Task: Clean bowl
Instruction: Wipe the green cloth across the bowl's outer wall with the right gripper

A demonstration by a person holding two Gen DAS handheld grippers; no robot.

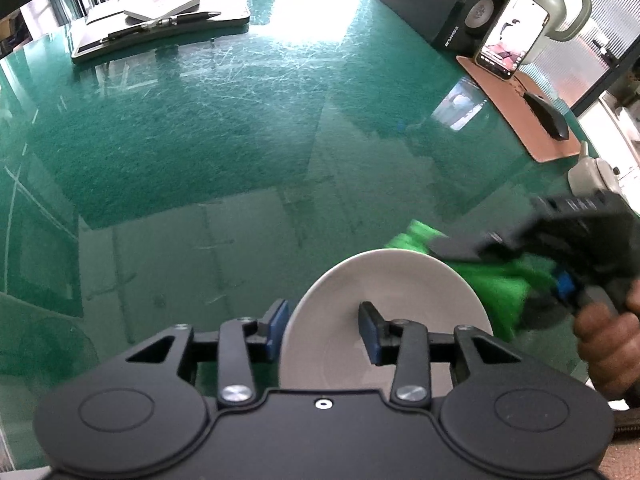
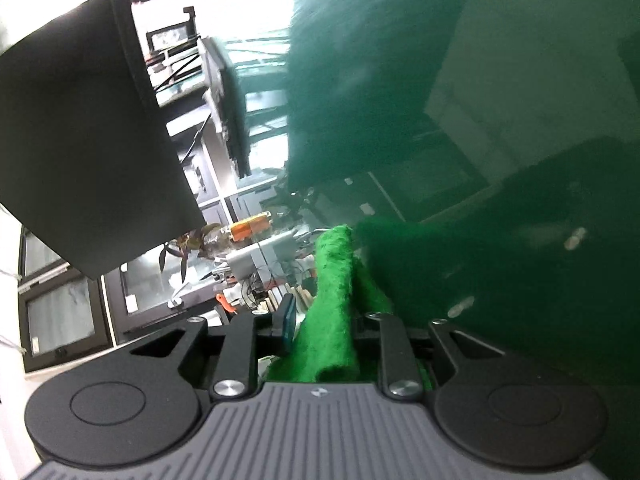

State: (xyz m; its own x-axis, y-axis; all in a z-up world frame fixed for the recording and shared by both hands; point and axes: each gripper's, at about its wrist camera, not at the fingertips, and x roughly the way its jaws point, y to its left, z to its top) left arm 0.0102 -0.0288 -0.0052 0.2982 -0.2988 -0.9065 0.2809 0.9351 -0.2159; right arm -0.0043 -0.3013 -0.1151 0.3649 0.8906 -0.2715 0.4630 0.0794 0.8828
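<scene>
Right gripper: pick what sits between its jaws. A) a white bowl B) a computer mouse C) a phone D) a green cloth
D: in the right wrist view a rolled green cloth runs between the jaws of the right gripper, while the white bowl sits in the left gripper.

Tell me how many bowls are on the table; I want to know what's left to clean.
1. A single white bowl sits at the near edge of the green table, between the left gripper's fingers, beside the green cloth. Others may lie outside the view.
</scene>
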